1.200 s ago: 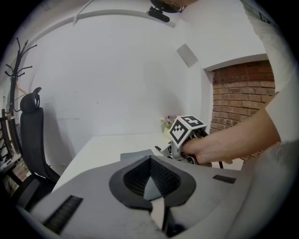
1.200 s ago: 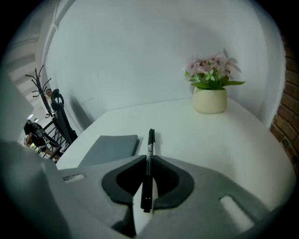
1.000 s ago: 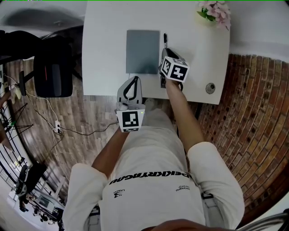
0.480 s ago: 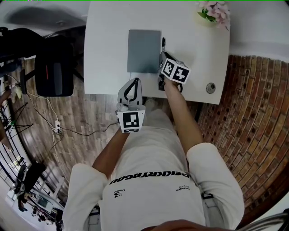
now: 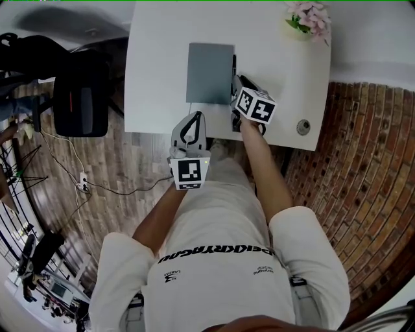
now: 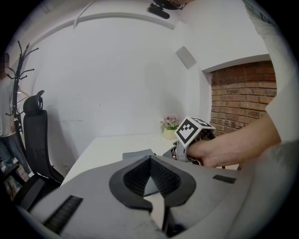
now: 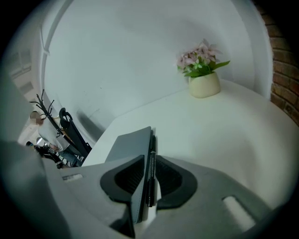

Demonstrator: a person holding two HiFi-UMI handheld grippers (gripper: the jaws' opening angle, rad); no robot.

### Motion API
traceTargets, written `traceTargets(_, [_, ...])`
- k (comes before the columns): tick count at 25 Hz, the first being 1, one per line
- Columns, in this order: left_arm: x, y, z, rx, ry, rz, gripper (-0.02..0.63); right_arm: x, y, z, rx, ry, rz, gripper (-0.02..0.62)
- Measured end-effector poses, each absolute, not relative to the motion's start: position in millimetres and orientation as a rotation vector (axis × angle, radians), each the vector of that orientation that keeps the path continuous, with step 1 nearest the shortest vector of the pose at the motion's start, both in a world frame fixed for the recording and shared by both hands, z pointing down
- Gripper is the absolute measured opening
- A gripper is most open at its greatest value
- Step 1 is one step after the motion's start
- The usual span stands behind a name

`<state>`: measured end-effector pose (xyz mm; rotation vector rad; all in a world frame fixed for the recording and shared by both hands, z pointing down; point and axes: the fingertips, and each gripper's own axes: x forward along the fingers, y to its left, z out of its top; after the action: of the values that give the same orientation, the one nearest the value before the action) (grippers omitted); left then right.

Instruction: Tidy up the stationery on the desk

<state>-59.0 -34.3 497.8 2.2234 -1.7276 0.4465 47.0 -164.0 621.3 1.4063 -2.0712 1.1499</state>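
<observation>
**Head view.** The white surface (image 5: 162, 65) carries a grey notebook (image 5: 210, 73). A black pen (image 5: 234, 65) lies along the notebook's right edge and against it. One second earlier a sliver of bare surface showed between the two. The right tool (image 5: 237, 80) is over the near end of the pen. Its place relative to the notebook is as in the earlier frames. The left tool (image 5: 192, 115) hangs just off the near edge of the surface, above the wooden floor (image 5: 110, 168), as before. A flower pot (image 5: 310, 16) stands at the far right corner, well apart from the notebook.

**Left gripper view.** The left tool (image 6: 150, 161) is clenched, its tips meeting with nothing between them. Beyond it lies the notebook (image 6: 138, 154). At right, a hand (image 6: 212, 151) holds the right tool.

**Right gripper view.** The jaws of the right tool (image 7: 148, 158) have just been opening and now stand released. The pen (image 7: 151, 172) lies between them on the surface, neither pad pressing it. The right edge of the notebook (image 7: 128, 144) also runs between the jaws, touching the pen's left side.
</observation>
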Motion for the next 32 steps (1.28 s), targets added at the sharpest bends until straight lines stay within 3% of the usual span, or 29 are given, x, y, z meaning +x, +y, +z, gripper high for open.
traceTargets(13, [-59,-26,448,2.233,-1.747,0.353,-0.003,59,-141,506,1.453,-2.300,1.014,0.034])
traceTargets(17, [-60,-25,425,2.255,-1.749,0.318,-0.003,59,-126,460,1.448,-2.387,0.920,-0.008])
traceTargets(32, [-54,-22,353,2.338,-1.780,0.228,-0.002,63,-63,337,1.457,-2.654,0.481,-0.008])
